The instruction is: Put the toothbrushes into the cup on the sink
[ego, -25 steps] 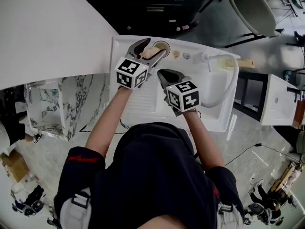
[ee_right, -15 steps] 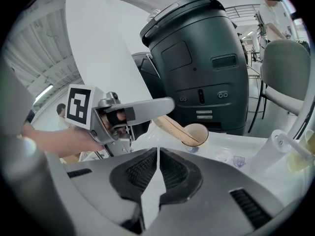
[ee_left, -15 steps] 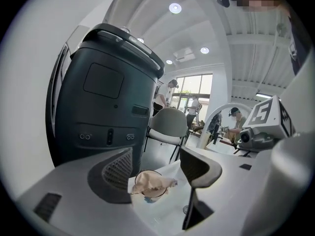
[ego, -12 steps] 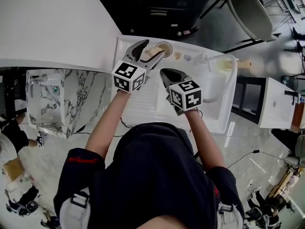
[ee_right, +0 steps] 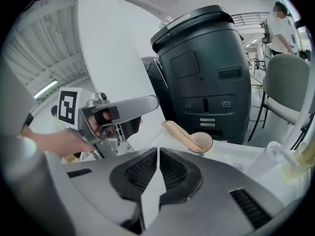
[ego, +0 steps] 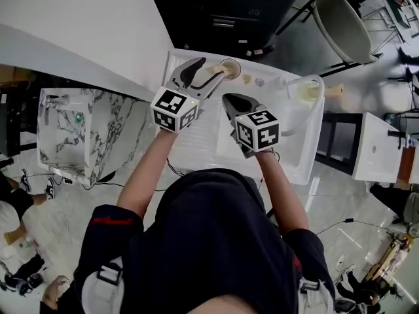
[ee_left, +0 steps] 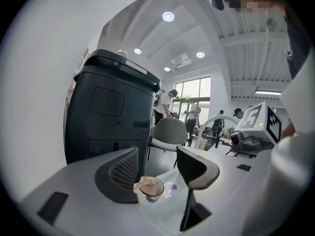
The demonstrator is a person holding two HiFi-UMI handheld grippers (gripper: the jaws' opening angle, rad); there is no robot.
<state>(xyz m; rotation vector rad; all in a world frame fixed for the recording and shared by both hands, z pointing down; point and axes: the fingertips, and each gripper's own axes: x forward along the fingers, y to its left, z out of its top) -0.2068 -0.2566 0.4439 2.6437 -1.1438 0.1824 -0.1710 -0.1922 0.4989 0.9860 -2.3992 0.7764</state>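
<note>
Since a second ago my left gripper (ee_left: 160,163) has drawn back from the cup (ee_right: 202,140); its jaws are wide apart and empty, and have just been closing slightly. A beige toothbrush (ee_right: 176,132) leans in that cup at the back of the sink (ego: 196,142). My right gripper (ee_right: 156,168) is closed on nothing.

A round, pale cup (ego: 230,67) stands on the back rim of the white moulded sink unit (ego: 196,148), with a tan flat-handled toothbrush (ego: 209,76) leaning out of it. A white curved tap hose (ego: 311,77) rises to the cup's right. A dark cabinet (ego: 222,18) stands behind the sink unit and a marble-veined block (ego: 78,129) stands to its left.
</note>
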